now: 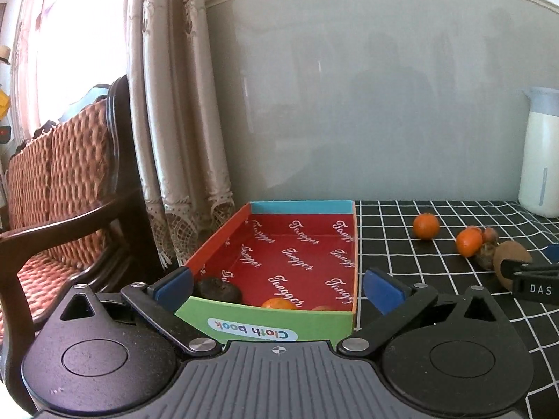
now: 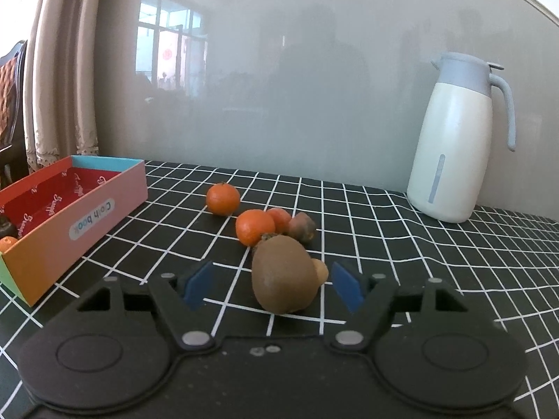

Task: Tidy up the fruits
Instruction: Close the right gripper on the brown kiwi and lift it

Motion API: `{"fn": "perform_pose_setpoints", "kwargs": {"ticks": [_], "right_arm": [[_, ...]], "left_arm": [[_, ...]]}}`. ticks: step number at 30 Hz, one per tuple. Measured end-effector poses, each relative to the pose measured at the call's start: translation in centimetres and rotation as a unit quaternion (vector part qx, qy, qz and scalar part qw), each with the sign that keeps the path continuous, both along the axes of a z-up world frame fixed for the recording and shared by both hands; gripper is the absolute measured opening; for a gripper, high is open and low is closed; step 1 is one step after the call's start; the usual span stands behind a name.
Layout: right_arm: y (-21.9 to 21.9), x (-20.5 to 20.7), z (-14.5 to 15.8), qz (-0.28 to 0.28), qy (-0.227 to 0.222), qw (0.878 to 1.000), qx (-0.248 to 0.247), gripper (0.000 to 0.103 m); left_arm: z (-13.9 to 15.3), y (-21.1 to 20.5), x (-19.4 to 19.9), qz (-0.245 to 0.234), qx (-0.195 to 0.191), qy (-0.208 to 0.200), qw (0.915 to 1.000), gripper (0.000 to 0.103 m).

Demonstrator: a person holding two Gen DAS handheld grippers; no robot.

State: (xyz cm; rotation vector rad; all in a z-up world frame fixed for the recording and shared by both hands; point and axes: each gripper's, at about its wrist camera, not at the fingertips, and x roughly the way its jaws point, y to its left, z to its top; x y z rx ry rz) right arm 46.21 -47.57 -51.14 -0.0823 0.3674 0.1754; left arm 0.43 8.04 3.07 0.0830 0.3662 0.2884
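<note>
Black ribbed plastic and two round pivot housings fill the bottom of each wrist view. Ahead of them the right gripper [image 2: 272, 288] stands wide apart, its blue pads [image 2: 195, 288] on either side of a fuzzy brown kiwi [image 2: 284, 274] that rests on the tablecloth [image 2: 384, 244]; neither pad touches the fruit, and a small tan rounded thing peeks out behind it, too hidden to name.

Beyond the kiwi, the right view lays out the loose fruit plainly: one mandarin [image 2: 223, 198] alone, a second mandarin [image 2: 255, 227] touching a smaller orange one and a wrinkled brownish fruit [image 2: 302, 227]. This view alone shows the whole white jug [image 2: 450, 146] with its grey-blue lid and handle, and a window reflected in the glossy grey wall panel.

From the left view, the left gripper [image 1: 277, 288] is also spread wide and holds nothing, its pads flanking the near end of the cardboard box [image 1: 279, 328]. Only here can the box floor be seen properly: red paper printed repeatedly with "Tangger", a dark round fruit [image 1: 218, 289] in the near left corner and an orange mandarin [image 1: 279, 303] by the near wall. The green end wall carries an upside-down "Cloth book" label. The right gripper enters at the far right, marked "DAS". A wooden chair [image 1: 70, 192] with woven cushions and lace-edged curtains [image 1: 174, 122] appear only in this view.

Black cloth with a white grid covers the table.
</note>
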Motion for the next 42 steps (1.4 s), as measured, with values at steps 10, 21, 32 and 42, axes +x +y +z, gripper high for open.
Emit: {"fn": "perform_pose_setpoints", "kwargs": {"ticks": [10,21,32,42], "right_arm": [[-0.2,0.8,-0.2,-0.007,0.002,1.0,-0.013,0.074],[0.7,2.0,-0.6,-0.011,0.012,1.0,-0.02,0.071],[1.3,4.1,-1.6,-0.033,0.049,0.998,-0.037,0.05],[1.1,3.9,-1.2,-0.039,0.052,0.998,-0.02,0.049]], "left_arm": [[0.1,-0.4,0.5,-0.01,0.004,0.001,0.9999,0.103],[0.0,0.6,1.2,-0.007,-0.014,0.006,0.9999,0.103],[-0.2,2.9,1.1,0.007,-0.027,0.01,0.9996,0.103],[-0.2,4.7,0.7,0.02,-0.036,0.01,0.9991,0.103]]}}
